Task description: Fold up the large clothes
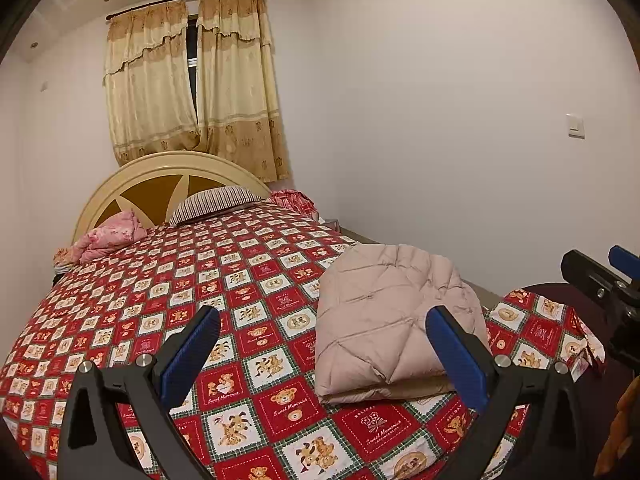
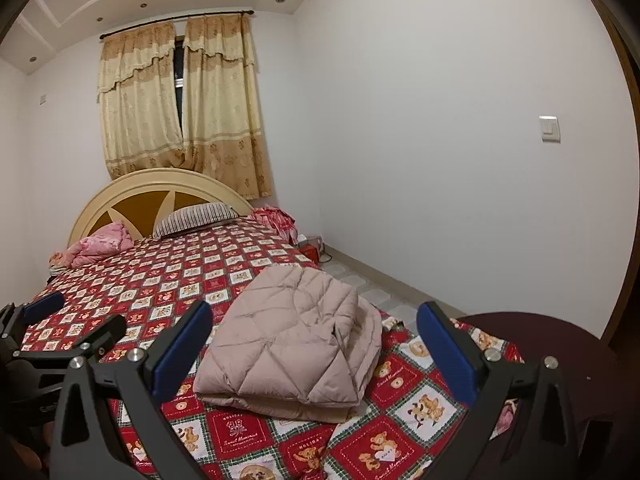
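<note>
**Quilted jacket folded, both grippers clear of it**

The pinkish-beige quilted down jacket (image 2: 288, 336) lay as a compact stacked rectangle near the foot corner of the bed, on the red teddy-bear patchwork bedspread (image 2: 168, 276), on the side towards the bare wall. Layers sat one on another, edges fairly even; top panel slightly puffed. No sleeve or hem seen trailing.

Left gripper (image 1: 324, 354) was held above the bedspread, jaws spread wide, nothing between them; the bundle sat ahead and to its right. Right gripper (image 2: 314, 350) likewise had jaws spread and empty, framing the bundle without touching it.

Judgement: folding looked essentially finished; step in hand appeared to be release and check. Any next move would call for a light press to flatten the puffed top, or squaring the edges.

Further off: striped pillow (image 2: 194, 218), pink bedding (image 2: 102, 242) and headboard (image 2: 132, 188).
</note>
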`<state>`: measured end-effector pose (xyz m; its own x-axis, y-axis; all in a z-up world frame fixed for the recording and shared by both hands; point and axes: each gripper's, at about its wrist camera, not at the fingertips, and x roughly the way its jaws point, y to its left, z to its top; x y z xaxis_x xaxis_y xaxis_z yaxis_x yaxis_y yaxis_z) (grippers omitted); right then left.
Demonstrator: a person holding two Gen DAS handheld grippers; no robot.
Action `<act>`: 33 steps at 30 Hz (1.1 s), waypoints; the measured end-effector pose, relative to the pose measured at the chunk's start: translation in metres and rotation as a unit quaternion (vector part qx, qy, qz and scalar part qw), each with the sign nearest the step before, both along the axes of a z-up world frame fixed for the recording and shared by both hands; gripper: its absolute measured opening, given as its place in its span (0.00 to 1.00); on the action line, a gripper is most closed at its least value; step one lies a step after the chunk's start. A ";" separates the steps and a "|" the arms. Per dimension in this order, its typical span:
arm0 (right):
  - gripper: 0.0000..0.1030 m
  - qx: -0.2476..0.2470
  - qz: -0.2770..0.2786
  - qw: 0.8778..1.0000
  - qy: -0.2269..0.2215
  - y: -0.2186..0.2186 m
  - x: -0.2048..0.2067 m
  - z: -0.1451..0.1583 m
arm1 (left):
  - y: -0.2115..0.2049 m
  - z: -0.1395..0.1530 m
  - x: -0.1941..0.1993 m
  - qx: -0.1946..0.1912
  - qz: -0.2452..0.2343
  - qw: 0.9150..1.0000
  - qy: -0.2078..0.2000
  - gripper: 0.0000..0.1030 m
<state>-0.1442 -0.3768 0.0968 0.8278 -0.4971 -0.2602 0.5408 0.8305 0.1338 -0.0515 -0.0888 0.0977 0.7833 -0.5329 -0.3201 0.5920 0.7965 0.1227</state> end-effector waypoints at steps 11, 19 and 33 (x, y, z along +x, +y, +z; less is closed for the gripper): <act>1.00 0.002 0.002 1.000 0.002 -0.002 -0.002 -0.001 | -0.002 -0.004 0.004 0.005 -0.002 1.000 0.010 0.99; 1.00 0.002 0.002 1.000 0.002 -0.001 -0.002 -0.001 | -0.002 -0.005 0.006 0.004 -0.001 1.000 0.014 0.99; 1.00 0.002 0.003 1.000 0.005 0.002 -0.001 -0.005 | -0.002 -0.006 0.006 0.004 -0.002 1.000 0.017 0.99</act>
